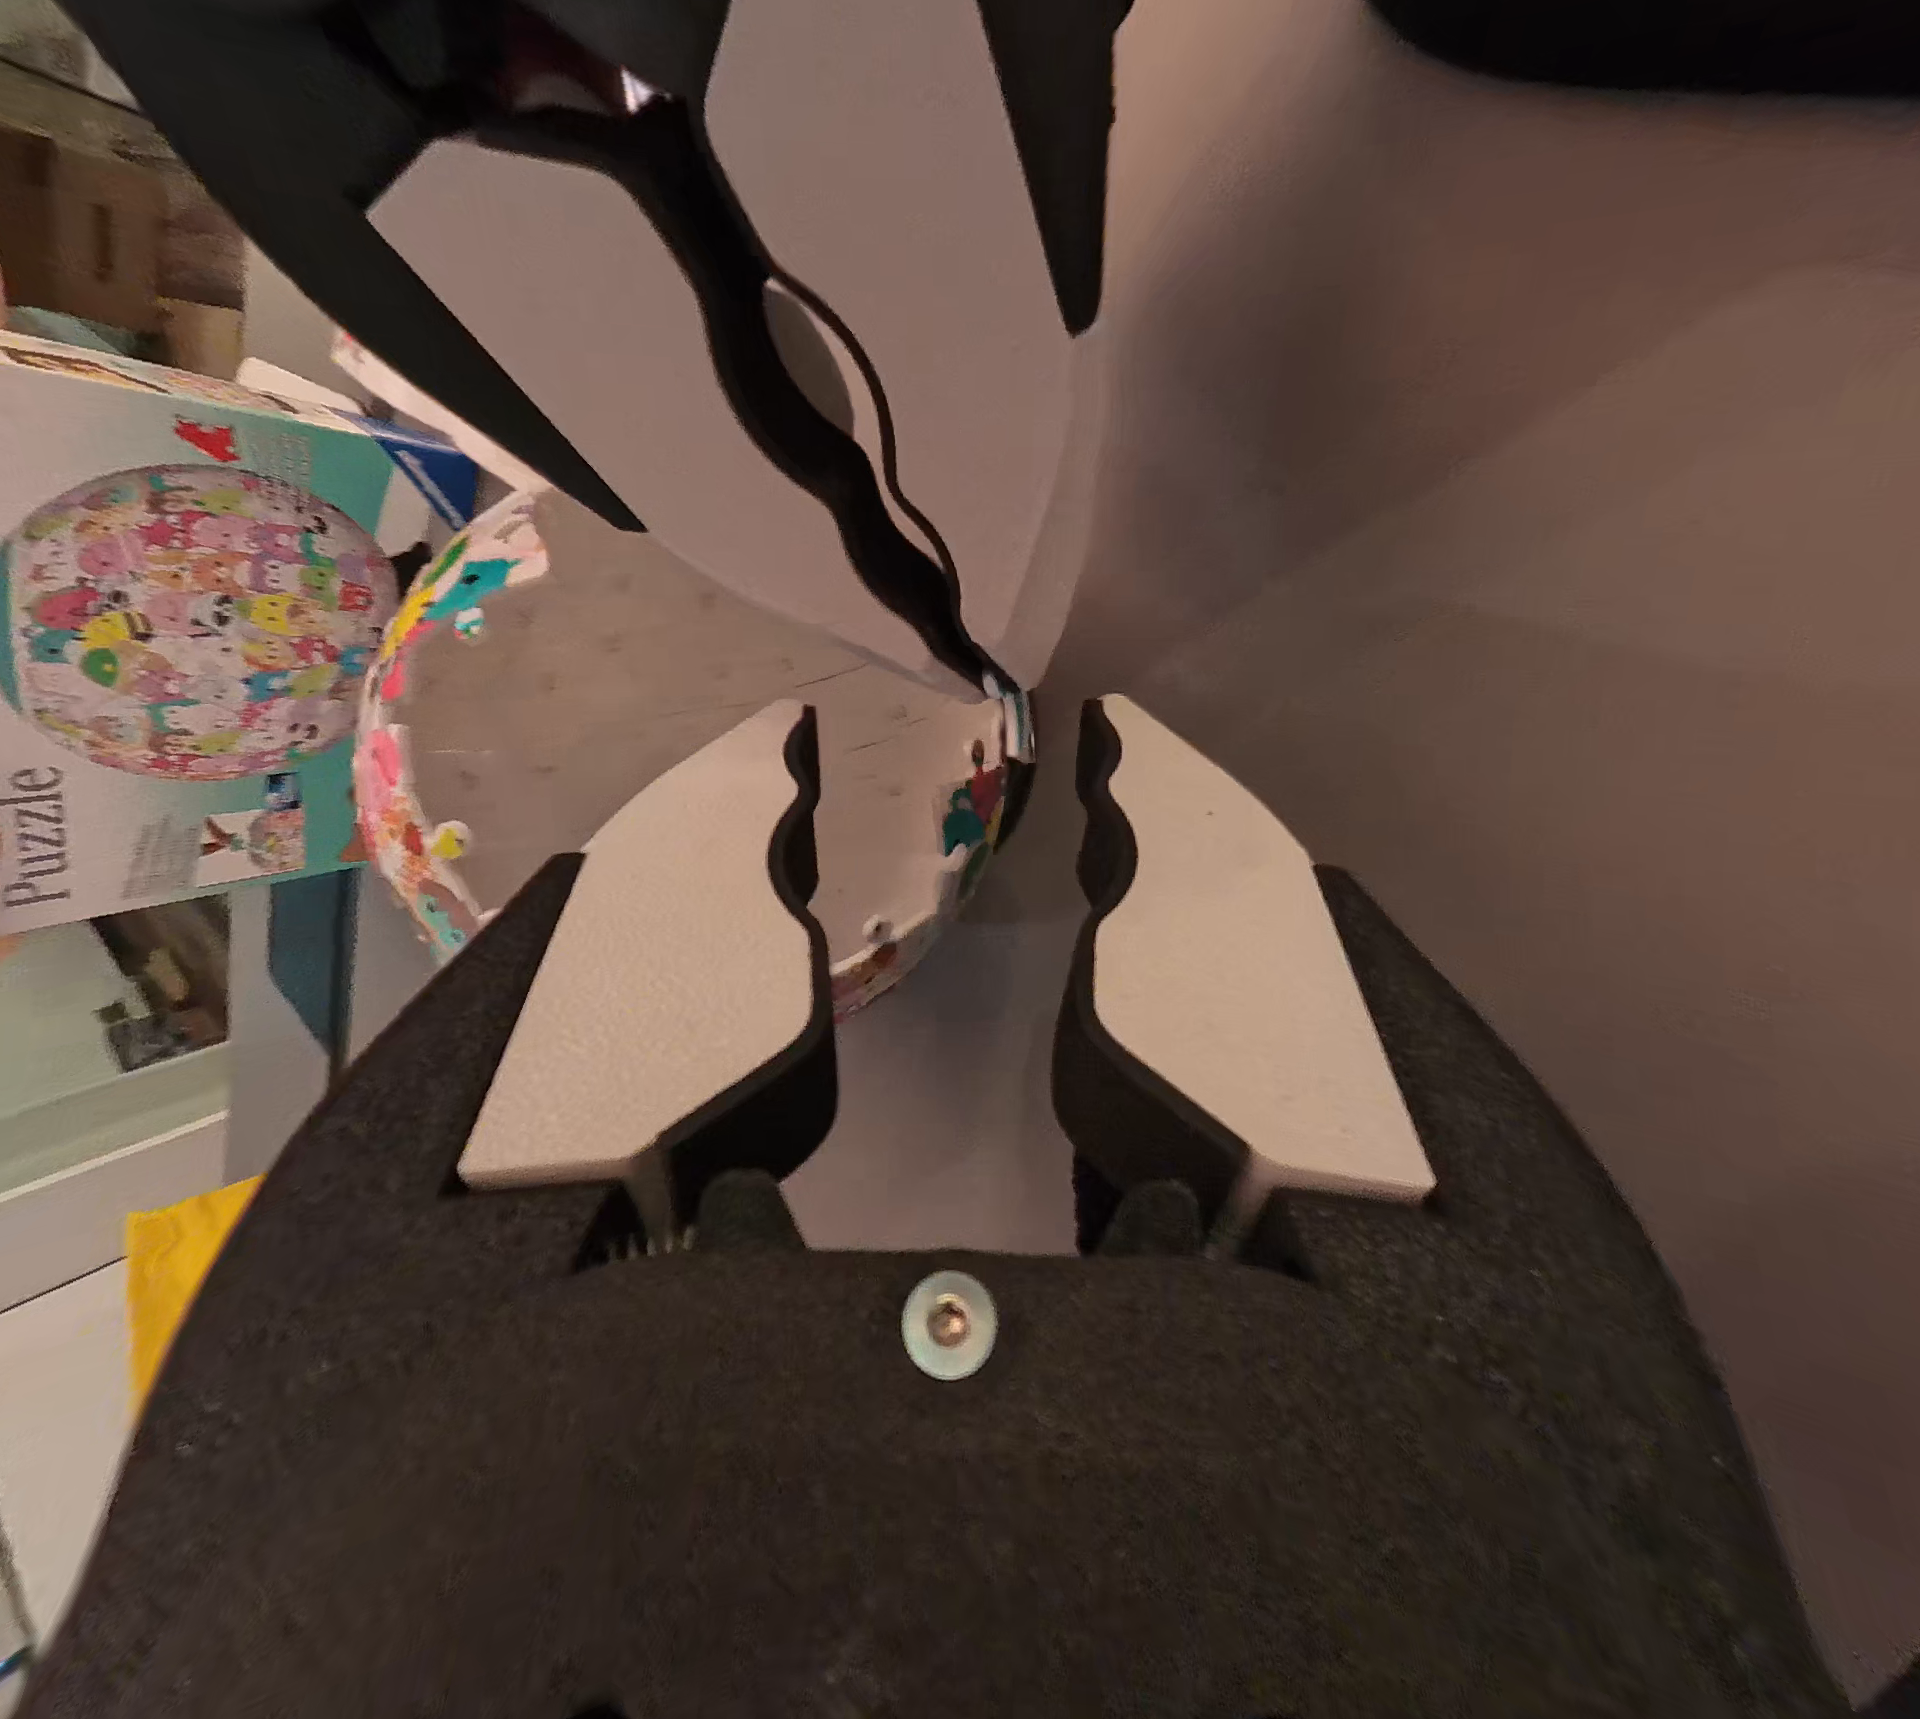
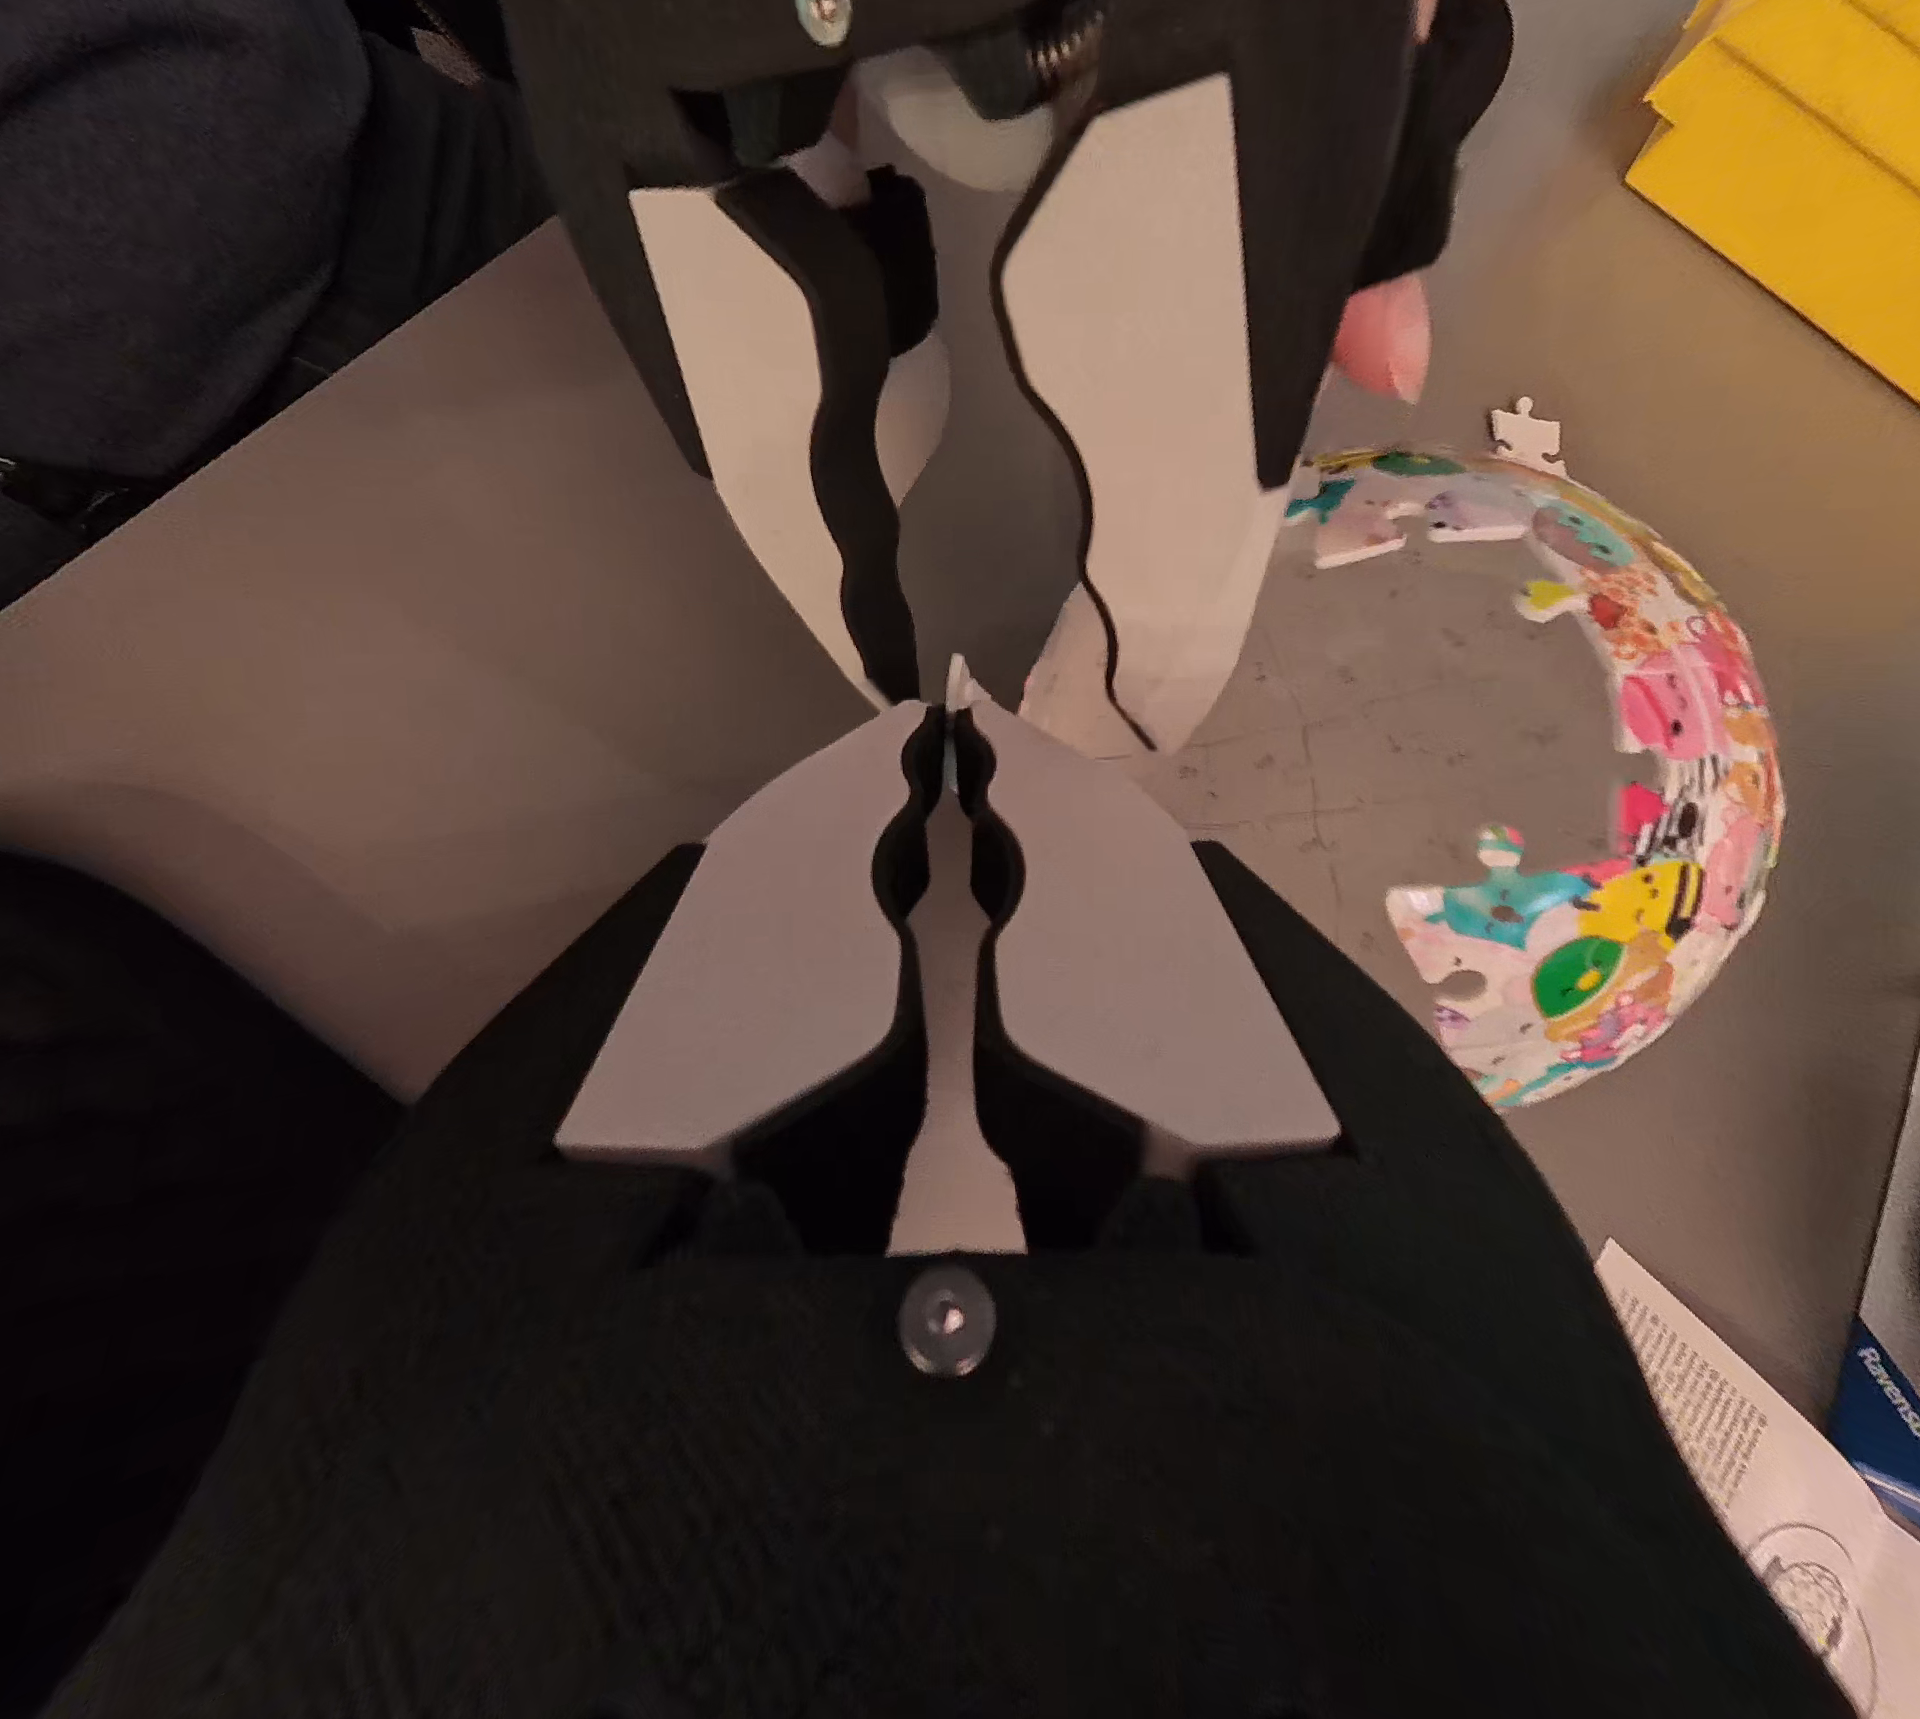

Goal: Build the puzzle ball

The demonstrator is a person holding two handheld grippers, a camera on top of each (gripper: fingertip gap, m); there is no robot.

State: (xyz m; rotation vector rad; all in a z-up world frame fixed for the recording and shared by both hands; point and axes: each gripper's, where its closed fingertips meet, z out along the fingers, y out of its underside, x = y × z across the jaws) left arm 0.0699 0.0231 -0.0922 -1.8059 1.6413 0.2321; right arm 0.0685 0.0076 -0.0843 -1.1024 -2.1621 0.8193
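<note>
The part-built puzzle ball (image 2: pixel 1683 734), a colourful open shell with a jagged rim, lies on the grey table (image 2: pixel 416 578) to the right of both grippers; it also shows in the left wrist view (image 1: pixel 400 734). My right gripper (image 2: pixel 951 719) is shut on a small puzzle piece (image 2: pixel 954 682), held edge-on above the table. My left gripper (image 1: pixel 948 708) is open. The right gripper (image 1: pixel 987 682) reaches in from the upper left and holds the piece (image 1: pixel 1016 719) between the left gripper's fingertips, nearer its right finger. In the right wrist view the left gripper (image 2: pixel 1018 713) comes in from above, tip to tip.
The puzzle's printed box (image 1: pixel 187 630) stands at the left. A yellow box (image 2: pixel 1808 142) sits at the back right. A paper leaflet (image 2: pixel 1704 1420) and a blue box (image 2: pixel 1886 1420) lie at the lower right. A person's finger (image 2: pixel 1382 350) shows behind the left gripper. Both grippers' tips are close together, under 4 cm apart.
</note>
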